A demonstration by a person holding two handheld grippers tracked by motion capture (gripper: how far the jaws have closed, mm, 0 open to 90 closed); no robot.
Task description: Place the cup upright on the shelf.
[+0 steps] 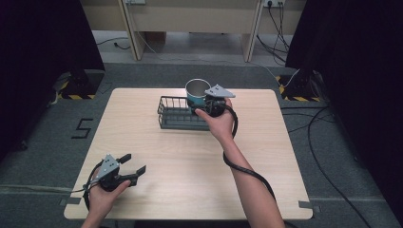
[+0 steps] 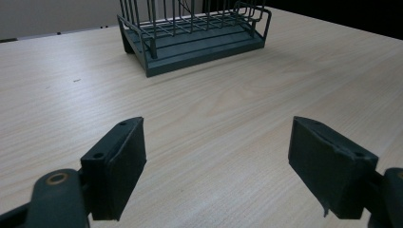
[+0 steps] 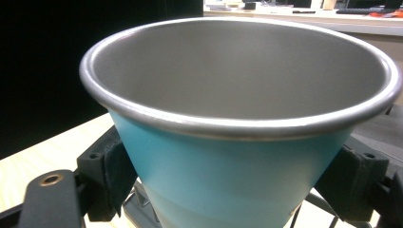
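One cup [image 3: 237, 156] is clamped by the right gripper [image 1: 212, 105] over the rack [image 1: 177, 114] (not yet released), while the left gripper [image 2: 216, 168] is held wide open, empty.

Metal cup [image 3: 237, 142], blue outside, bare steel inside, rolled rim, upright; clamped at its sides between the right gripper [image 3: 233, 183] pads. Pale wooden surface [image 3: 52, 152] below; dark wire rack [image 3: 142, 209] underneath.

We see a teal cup [image 3: 237, 175] with a silver steel rim and grey inside, paler teal toward its base. The wire rack [image 2: 195, 33] is dark grey-green. The table [image 1: 190, 161] is pale wood grain. Both grippers' jaws are black.
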